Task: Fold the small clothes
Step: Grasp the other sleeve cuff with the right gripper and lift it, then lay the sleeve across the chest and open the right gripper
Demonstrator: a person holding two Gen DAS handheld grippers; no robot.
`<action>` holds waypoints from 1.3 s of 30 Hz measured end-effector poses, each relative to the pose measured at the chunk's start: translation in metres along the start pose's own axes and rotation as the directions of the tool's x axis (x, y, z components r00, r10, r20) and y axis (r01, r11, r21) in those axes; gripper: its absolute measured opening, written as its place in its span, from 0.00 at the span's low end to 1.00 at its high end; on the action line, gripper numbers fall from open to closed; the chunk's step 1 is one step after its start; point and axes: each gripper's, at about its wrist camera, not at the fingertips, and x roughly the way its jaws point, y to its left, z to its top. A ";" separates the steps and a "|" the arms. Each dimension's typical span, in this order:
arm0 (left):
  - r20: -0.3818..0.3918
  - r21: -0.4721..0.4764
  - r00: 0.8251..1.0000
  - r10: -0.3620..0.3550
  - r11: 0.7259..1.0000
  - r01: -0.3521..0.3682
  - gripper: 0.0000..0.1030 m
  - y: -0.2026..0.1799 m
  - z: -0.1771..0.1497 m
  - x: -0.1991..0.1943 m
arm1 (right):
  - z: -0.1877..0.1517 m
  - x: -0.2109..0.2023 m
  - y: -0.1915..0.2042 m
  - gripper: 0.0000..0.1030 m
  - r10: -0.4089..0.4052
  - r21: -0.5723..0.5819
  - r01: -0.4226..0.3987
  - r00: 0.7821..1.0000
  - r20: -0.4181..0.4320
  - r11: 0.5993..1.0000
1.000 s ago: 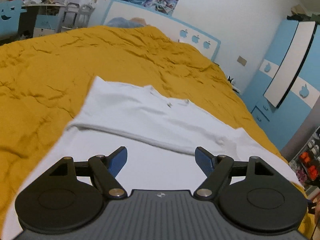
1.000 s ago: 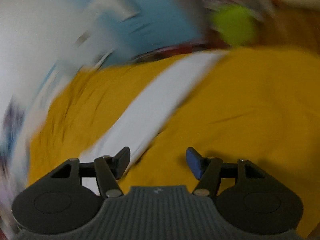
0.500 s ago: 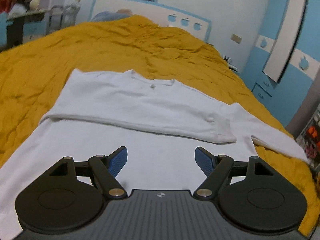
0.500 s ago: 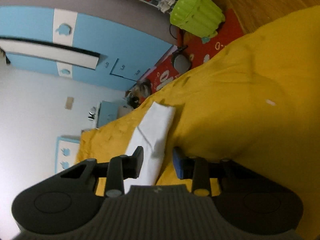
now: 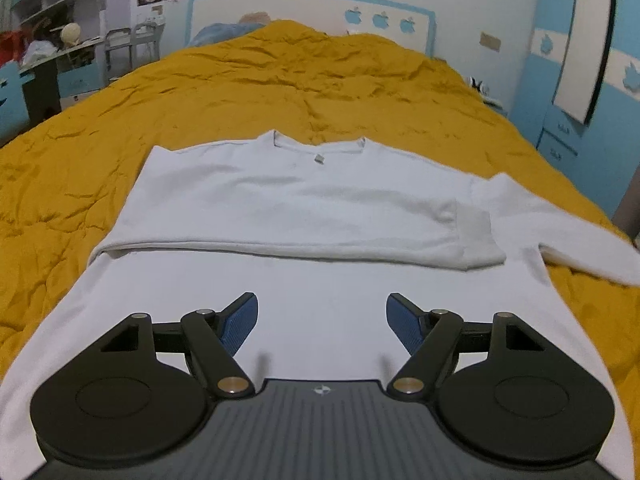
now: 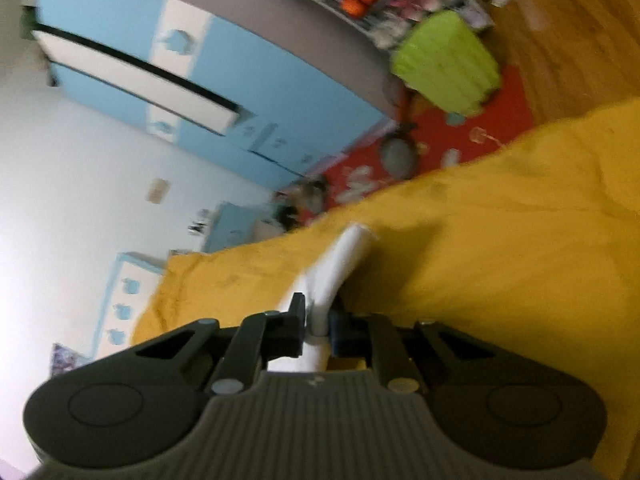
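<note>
A white sweatshirt (image 5: 312, 208) lies face up on the yellow bedspread (image 5: 280, 80), filling the middle of the left wrist view, its collar toward the top of the frame. One sleeve (image 5: 280, 224) is already folded flat across the chest, its cuff ending at centre right. The other sleeve (image 5: 560, 232) stretches off toward the right edge of that picture.

The right gripper (image 6: 318, 320) has just been closing, and its jaws now pinch that loose sleeve (image 6: 340, 264) low in the centre of the right wrist view, the white cloth running up from between the pads toward the middle of the frame. The left gripper (image 5: 320, 320) hangs above the lower part of the shirt with its jaws wide apart and nothing between them.

The step in hand looks like folding in the second sleeve. The next move probably calls for lifting the pinched sleeve and carrying it across the chest over the first, keeping it taut so that it lies flat, while the left gripper could steady the body
</note>
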 end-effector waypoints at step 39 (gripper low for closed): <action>0.054 -0.217 0.999 -0.003 0.976 0.015 0.83 0.198 -0.012 -0.020 | -0.375 -0.132 0.341 0.03 0.372 -0.583 -0.501 0.865 -0.336 0.639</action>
